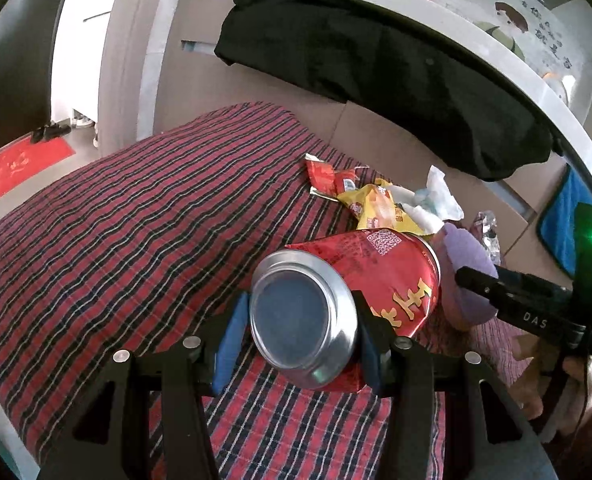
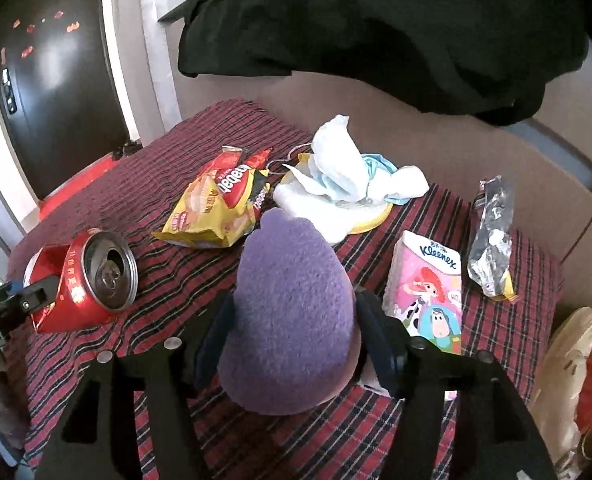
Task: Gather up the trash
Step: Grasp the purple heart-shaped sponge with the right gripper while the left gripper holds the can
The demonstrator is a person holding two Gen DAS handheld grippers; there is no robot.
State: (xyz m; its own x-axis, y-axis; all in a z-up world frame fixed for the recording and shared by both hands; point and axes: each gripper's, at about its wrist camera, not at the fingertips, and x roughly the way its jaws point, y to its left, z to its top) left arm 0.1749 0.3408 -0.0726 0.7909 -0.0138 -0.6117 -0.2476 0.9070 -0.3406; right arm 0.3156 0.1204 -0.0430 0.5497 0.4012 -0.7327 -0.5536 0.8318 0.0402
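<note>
My left gripper is shut on a crushed red drink can, its silver base toward the camera; the can also shows in the right wrist view, lying on its side just above the plaid cloth. My right gripper is shut on a purple felt-like soft object, also seen in the left wrist view. A yellow and red snack wrapper, crumpled white tissues with a blue face mask and a silver foil wrapper lie on the cloth beyond.
A red plaid cloth covers the surface. A Kleenex tissue pack lies right of the purple object. Black clothing hangs over a rail behind. A plastic bag sits at the lower right. A blue towel hangs at the right.
</note>
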